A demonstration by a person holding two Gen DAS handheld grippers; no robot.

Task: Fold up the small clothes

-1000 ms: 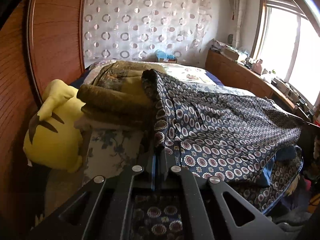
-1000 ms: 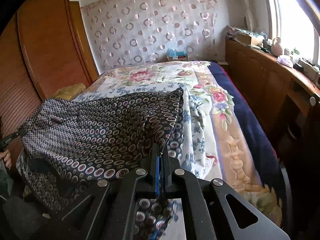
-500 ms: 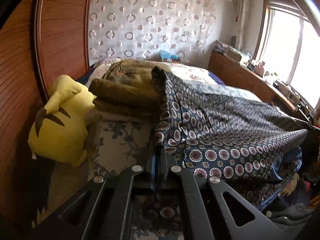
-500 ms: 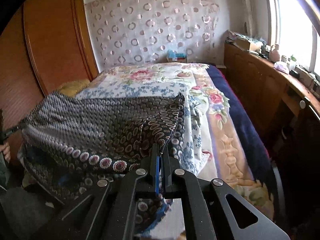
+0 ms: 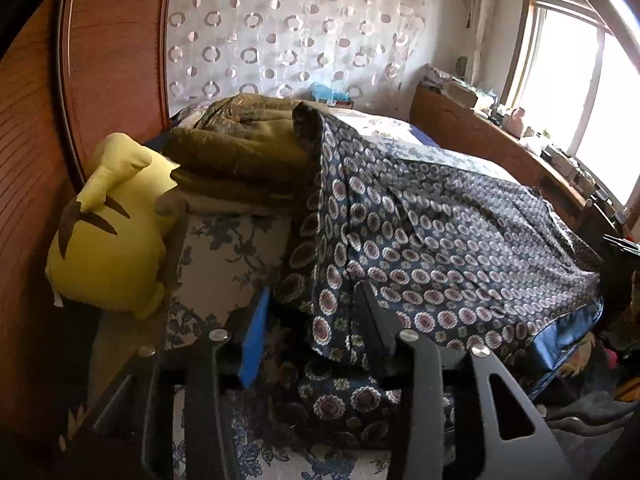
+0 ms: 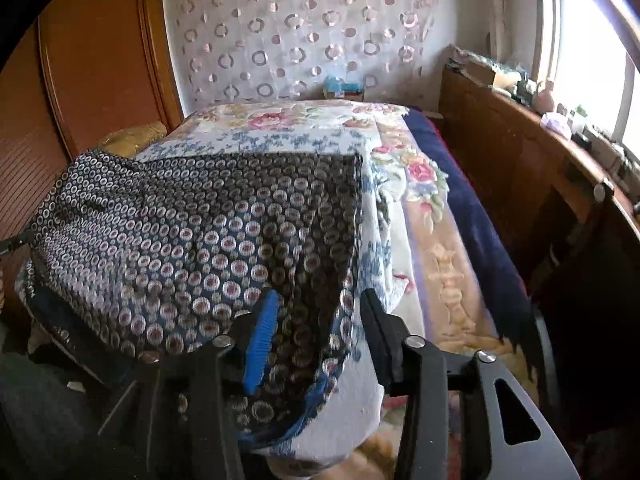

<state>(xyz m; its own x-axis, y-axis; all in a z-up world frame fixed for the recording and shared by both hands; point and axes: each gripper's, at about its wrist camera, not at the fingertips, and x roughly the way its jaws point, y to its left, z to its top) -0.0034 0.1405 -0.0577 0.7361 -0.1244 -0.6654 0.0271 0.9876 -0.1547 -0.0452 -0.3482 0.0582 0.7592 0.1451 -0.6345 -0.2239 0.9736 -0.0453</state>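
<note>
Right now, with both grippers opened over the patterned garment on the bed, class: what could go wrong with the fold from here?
1. The patterned garment hangs over the bed's near edge, so, released, it might slide off.
2. Cloth still lies between the fingers of the left gripper and right gripper; pulling back could drag it and spoil the fold.
3. Creases across the garment may get folded in.
</note>
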